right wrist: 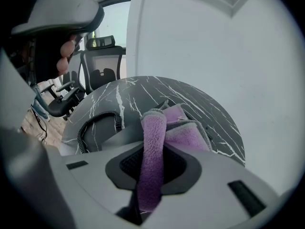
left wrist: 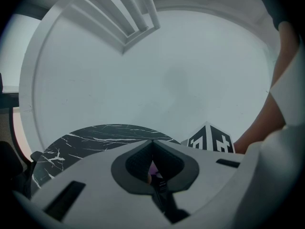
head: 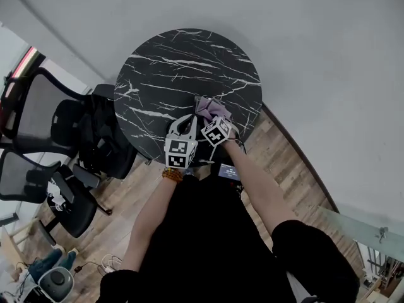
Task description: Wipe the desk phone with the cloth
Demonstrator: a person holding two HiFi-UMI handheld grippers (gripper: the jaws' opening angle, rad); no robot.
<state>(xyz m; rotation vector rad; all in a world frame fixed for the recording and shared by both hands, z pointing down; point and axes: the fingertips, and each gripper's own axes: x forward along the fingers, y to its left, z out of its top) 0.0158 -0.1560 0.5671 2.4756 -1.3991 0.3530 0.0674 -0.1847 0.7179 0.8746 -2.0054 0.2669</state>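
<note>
Our right gripper (right wrist: 151, 162) pinches the purple cloth (right wrist: 187, 136) between its 2 jaws, the rest bunched just beyond on the table (head: 165, 68). Our left gripper's (left wrist: 152, 162) jaws are together.

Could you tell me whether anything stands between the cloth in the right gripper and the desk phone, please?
Nothing visible does. The right gripper is shut on the purple cloth. The desk phone, with its coiled cord, lies just left of the cloth on the table.
</note>
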